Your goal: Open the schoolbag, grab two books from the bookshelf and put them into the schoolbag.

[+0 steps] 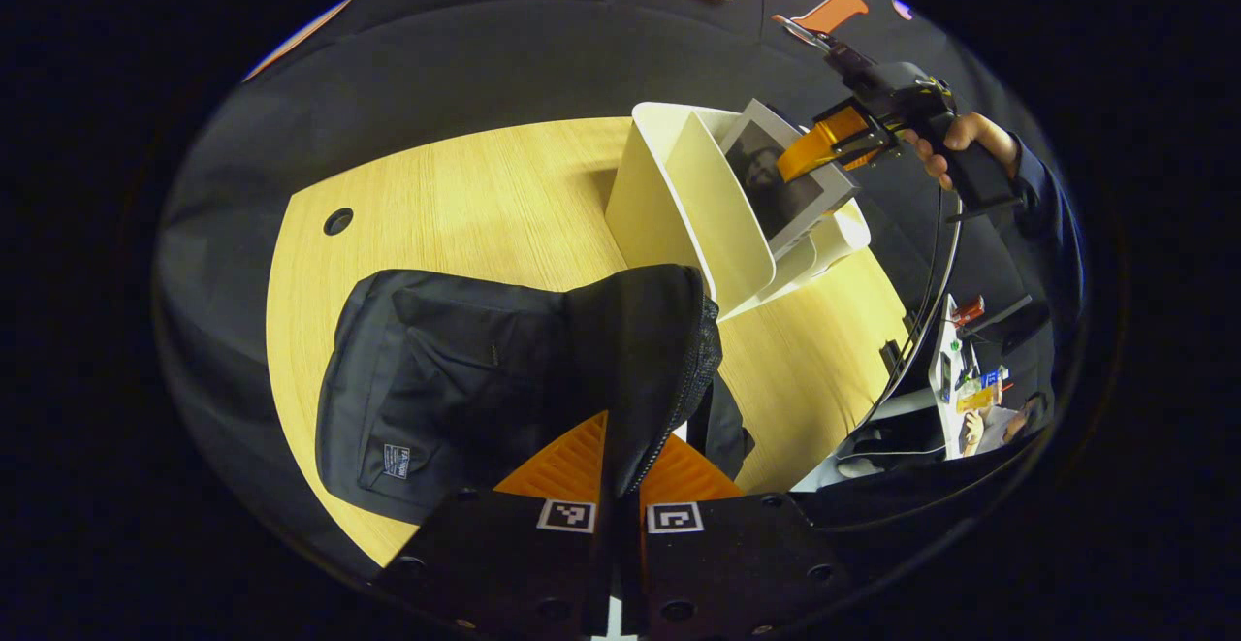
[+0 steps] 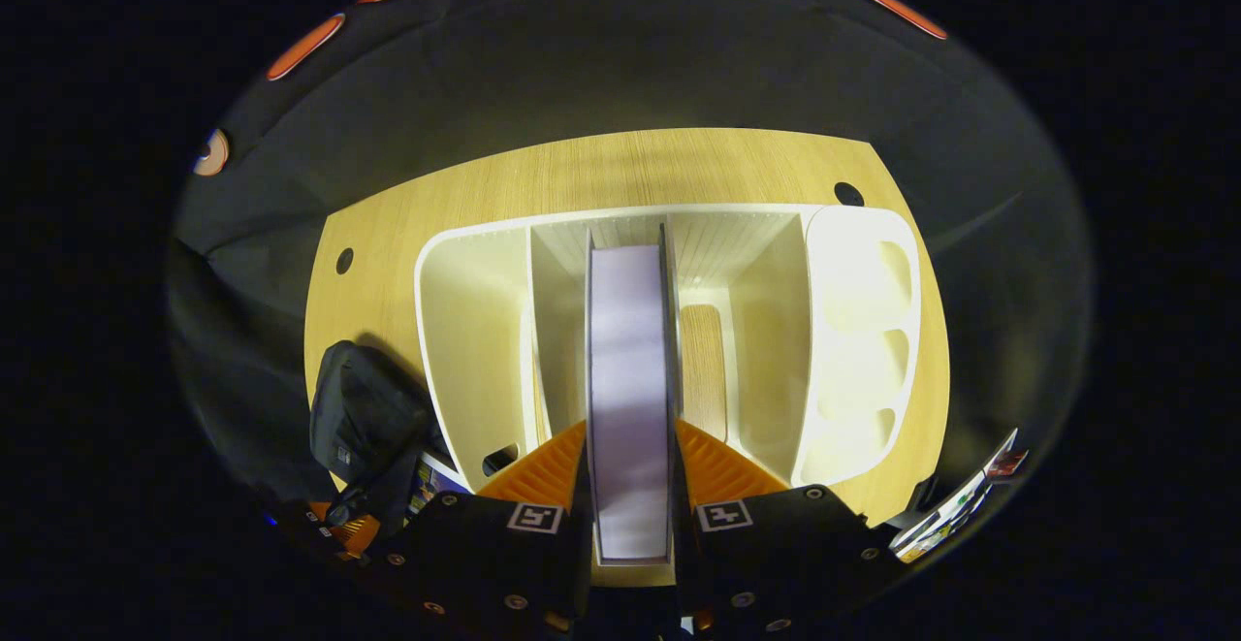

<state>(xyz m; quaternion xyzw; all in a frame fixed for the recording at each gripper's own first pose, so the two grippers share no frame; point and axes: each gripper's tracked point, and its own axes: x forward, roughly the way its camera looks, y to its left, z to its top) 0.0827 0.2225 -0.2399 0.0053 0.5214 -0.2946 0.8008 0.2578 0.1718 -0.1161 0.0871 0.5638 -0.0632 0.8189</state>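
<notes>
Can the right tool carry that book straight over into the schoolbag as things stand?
Probably yes. The right tool is shut on the book, partly out of the white bookshelf. The left tool pinches the schoolbag flap upward, though whether the opening is wide enough is unclear.

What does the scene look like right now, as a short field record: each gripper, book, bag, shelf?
left gripper: shut on schoolbag flap, holding it up
right gripper: shut on book, above the bookshelf
book: upright, edge-on between the fingers
schoolbag: on the table, beside the bookshelf
bookshelf: white, divided into compartments
</notes>
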